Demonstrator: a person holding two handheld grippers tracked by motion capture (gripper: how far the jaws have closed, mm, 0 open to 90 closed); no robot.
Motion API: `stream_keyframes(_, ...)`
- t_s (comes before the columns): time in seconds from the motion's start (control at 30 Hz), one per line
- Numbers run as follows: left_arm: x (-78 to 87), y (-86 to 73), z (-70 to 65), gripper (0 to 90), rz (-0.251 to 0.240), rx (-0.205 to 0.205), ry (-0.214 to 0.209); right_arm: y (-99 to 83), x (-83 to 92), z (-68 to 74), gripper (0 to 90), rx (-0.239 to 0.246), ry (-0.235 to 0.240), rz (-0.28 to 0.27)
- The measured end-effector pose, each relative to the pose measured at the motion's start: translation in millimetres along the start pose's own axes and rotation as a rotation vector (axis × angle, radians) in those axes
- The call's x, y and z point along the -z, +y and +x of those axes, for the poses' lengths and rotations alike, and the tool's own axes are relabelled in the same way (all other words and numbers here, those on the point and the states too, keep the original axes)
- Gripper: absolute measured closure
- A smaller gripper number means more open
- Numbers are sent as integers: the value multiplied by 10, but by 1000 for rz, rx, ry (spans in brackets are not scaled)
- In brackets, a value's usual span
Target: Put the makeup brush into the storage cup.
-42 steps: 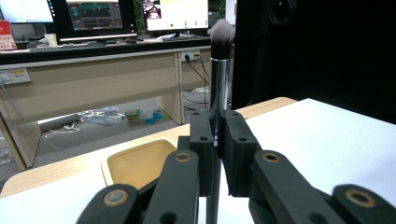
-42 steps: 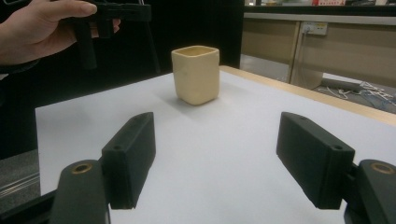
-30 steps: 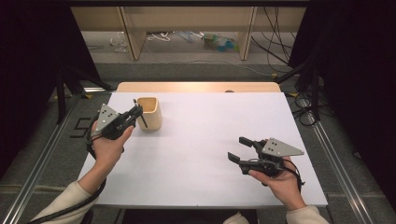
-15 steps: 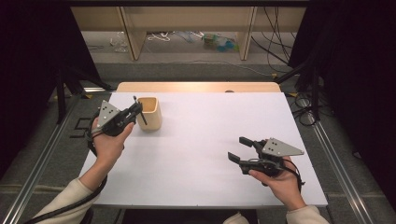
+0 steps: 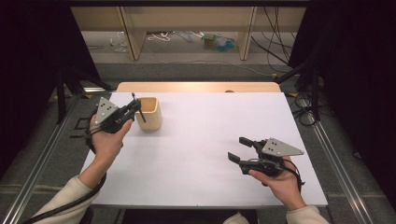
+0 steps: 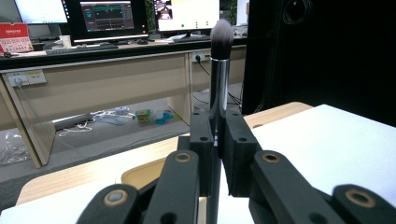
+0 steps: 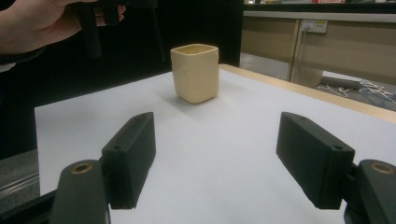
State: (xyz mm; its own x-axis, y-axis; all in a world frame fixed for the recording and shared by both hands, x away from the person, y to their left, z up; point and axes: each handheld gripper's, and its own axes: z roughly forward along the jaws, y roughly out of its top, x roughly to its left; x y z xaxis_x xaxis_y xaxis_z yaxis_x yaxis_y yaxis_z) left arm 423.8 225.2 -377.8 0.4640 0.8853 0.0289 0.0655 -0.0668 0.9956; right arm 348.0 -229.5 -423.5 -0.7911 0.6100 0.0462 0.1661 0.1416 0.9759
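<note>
We log: left hand-held gripper (image 5: pixel 134 110) clamped on a makeup brush (image 6: pixel 219 74), bristles up, at the beige cup (image 5: pixel 149 113), desk (image 5: pixel 210 126) ten o'clock; right hand-held gripper (image 5: pixel 239 149) wide, empty, four o'clock

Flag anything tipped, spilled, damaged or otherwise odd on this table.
Nothing stands out. The cup stands upright on the table; the left gripper holds a brush upright beside it, and the right gripper is open.

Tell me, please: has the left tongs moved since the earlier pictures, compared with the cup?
Yes, slightly. The left tongs, shut on the brush, has shifted a little away from the person along the cup, which stayed in place on the table.
</note>
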Motion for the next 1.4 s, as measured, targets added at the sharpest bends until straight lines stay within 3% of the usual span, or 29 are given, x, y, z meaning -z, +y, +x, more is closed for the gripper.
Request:
stream_keyframes(0.23,-10,30,4,835,-2,-1,3,-3,6,11,298,-22,13,20)
stream_keyframes(0.27,-9,34,7,835,0,-1,4,-3,-2,-4,298,0,9,4)
stream_keyframes(0.33,-12,44,19,835,2,-4,6,-8,-6,13,297,-31,19,4)
stream_keyframes(0.43,-21,57,23,835,1,-2,5,-2,2,4,297,-7,-1,6)
stream_keyframes(0.5,-25,67,26,835,2,-4,5,-7,-5,14,297,-29,17,4)
stream_keyframes(0.53,-29,73,26,835,1,-4,6,-1,6,-6,297,4,2,10)
stream_keyframes(0.6,-36,83,31,835,-1,-7,9,-8,-4,14,297,-30,20,5)
stream_keyframes(0.63,-37,87,33,835,-2,-6,10,-1,8,3,297,-5,4,15)
stream_keyframes(0.8,-44,114,46,835,-7,-1,13,-8,-4,15,296,-30,22,2)
stream_keyframes(0.87,-45,119,51,835,-6,-3,15,-3,9,12,296,-19,5,16)
stream_keyframes(0.9,-46,120,54,835,-6,-4,16,-9,-5,14,296,-30,22,2)
stream_keyframes(0.97,-50,120,55,835,-6,-1,17,-8,-11,-6,296,2,10,-15)
stream_keyframes(1.1,-57,128,64,835,-8,-1,16,-6,-8,-1,296,-6,13,-11)
stream_keyframes(1.13,-59,131,65,835,-10,1,18,-8,-4,12,296,-28,20,0)
stream_keyframes(1.17,-60,134,68,835,-10,-1,18,-7,-11,-6,296,1,10,-14)
stream_keyframes(1.23,-63,143,74,835,-10,-4,18,-10,-4,12,296,-31,22,3)
stream_keyframes(1.4,-71,164,80,835,-9,-4,20,-10,-3,11,296,-30,21,3)
